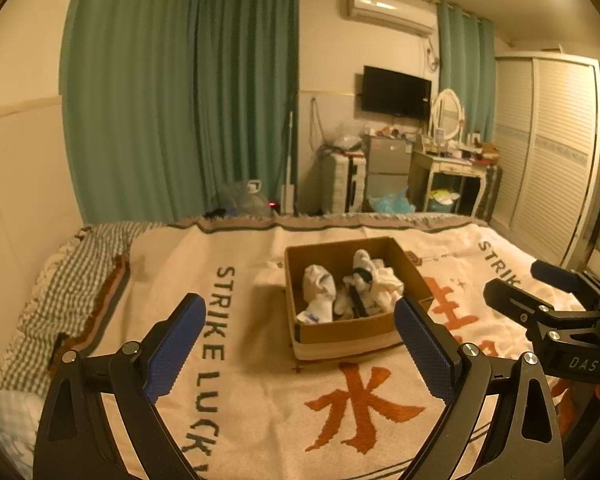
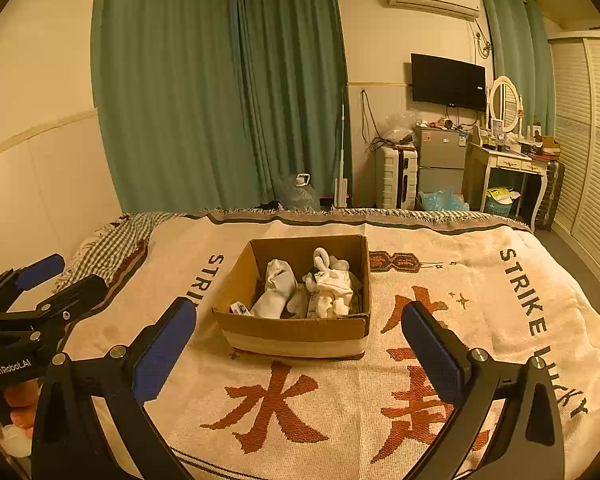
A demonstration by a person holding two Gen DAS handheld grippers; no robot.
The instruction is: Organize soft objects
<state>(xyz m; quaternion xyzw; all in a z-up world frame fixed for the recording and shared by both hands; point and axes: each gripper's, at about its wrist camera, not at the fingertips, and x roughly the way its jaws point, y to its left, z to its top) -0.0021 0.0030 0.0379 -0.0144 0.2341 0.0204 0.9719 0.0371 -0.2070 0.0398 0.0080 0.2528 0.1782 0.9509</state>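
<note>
An open cardboard box (image 1: 340, 332) (image 2: 296, 328) stands on the bed blanket and holds several white socks (image 1: 320, 292) (image 2: 276, 290) and a darker one. My left gripper (image 1: 300, 320) is open and empty, held above the blanket in front of the box. My right gripper (image 2: 298, 320) is open and empty too, in front of the box. In the left wrist view the right gripper (image 1: 516, 280) shows at the right edge. In the right wrist view the left gripper (image 2: 64, 274) shows at the left edge.
The cream blanket (image 2: 340, 400) with orange characters covers the bed. A checked sheet (image 1: 60, 300) lies along the bed's left side. Beyond the bed are green curtains (image 2: 220, 100), a suitcase (image 2: 396, 176), a small fridge (image 2: 440, 160) and a dressing table (image 2: 512, 168).
</note>
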